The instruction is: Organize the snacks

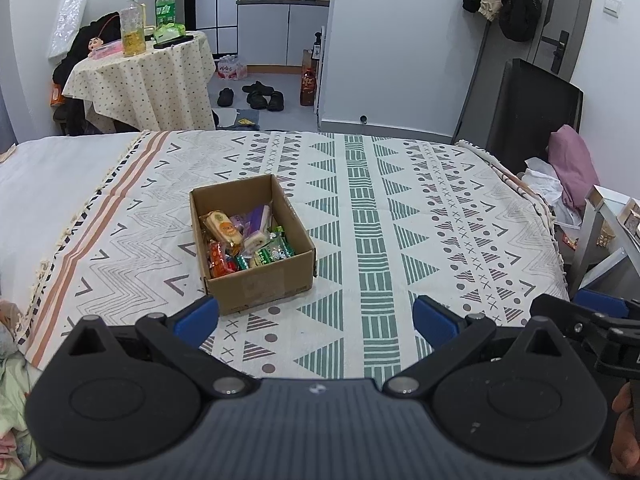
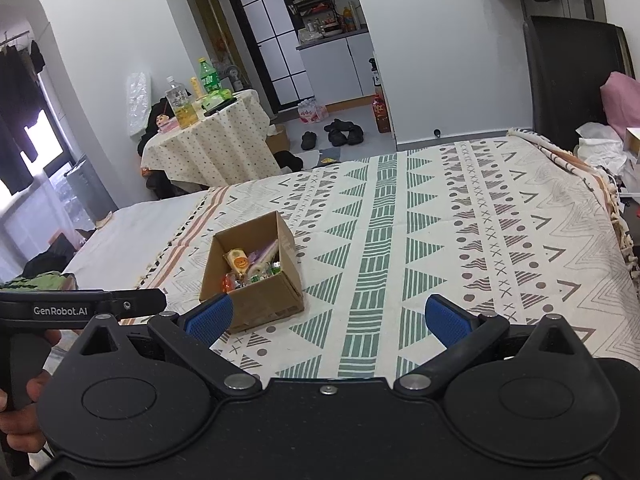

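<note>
Box: one cardboard box (image 1: 256, 276) on the bed (image 1: 400, 208)
Snacks: several wrapped snacks (image 1: 244, 240) inside, count unclear
Left gripper (image 1: 316, 316): jaws wide, empty
Right gripper (image 2: 328, 318): jaws wide, empty

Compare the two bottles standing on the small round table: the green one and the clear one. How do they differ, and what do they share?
The green bottle is tinted green all over with a green cap; the clear bottle is see-through with a white cap. The clear bottle shows yellowish liquid low down, while the green bottle's contents cannot be made out. The clear bottle stands nearer the table's left edge; the green bottle stands behind it to the right. Both stand upright with caps on, on the dotted tablecloth.
</note>
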A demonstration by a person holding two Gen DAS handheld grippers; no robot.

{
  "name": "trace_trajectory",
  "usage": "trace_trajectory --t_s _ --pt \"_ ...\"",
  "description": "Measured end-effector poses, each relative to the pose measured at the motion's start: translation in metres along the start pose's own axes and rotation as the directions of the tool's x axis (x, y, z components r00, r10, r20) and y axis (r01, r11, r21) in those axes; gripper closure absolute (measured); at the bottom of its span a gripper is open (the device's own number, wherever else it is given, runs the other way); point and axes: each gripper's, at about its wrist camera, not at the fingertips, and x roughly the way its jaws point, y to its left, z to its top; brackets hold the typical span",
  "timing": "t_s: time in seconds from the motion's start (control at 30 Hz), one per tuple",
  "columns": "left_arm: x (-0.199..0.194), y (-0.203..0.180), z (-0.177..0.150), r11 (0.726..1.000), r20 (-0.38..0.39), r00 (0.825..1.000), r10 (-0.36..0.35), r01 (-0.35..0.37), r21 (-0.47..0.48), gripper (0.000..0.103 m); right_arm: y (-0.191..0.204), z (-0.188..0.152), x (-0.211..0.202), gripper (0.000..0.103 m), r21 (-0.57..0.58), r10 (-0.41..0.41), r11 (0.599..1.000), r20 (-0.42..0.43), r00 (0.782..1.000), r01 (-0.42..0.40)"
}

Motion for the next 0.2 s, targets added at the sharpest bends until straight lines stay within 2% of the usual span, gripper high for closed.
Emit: trace_trajectory --t_s 0.2 --pt "0.0011 -0.0016 0.0013 1.0 -0.003 1.0 0.004 -0.004 0.0 0.0 -0.0038 0.0004 0.0009 0.0 0.01 -0.007 1.0 -0.001 1.0 0.007"
